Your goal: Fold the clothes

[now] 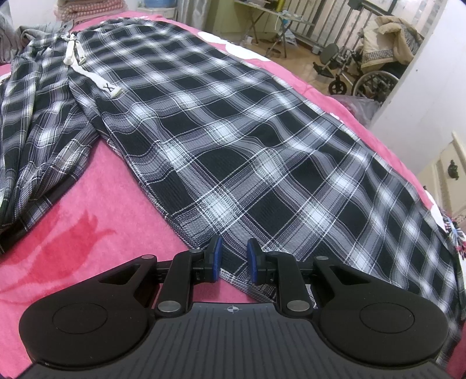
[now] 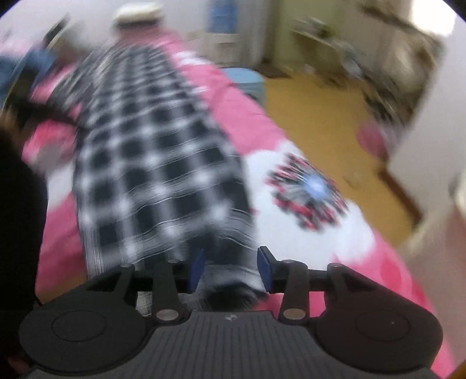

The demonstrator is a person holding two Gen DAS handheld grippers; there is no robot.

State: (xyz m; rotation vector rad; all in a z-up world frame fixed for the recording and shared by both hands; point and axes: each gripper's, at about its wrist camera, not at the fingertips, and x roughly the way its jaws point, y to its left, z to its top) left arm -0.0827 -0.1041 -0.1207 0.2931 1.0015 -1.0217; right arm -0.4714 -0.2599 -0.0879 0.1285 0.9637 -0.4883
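Observation:
Black-and-white plaid pants [image 1: 233,140] lie on a pink blanket [image 1: 96,221]. One leg stretches flat from the waist toward the camera. The other leg [image 1: 38,131] is rumpled at the left. A white drawstring [image 1: 76,58] lies on the waist. My left gripper [image 1: 234,260] hovers open at the near leg's inner edge close to the hem, its blue pads [image 1: 216,256] a small gap apart over the fabric. The right wrist view is motion-blurred. There the right gripper [image 2: 231,269] stands open, with the hem of the plaid pants [image 2: 151,163] bunched between its fingers.
The bed's right edge drops to a wooden floor [image 2: 314,116]. A wheelchair [image 1: 358,73] and a folding table [image 1: 268,11] stand beyond it, and a blue stool [image 2: 244,78] beside the bed. Grey clothing [image 1: 8,38] lies at the far left. A dark shape [image 2: 17,204] fills the left edge.

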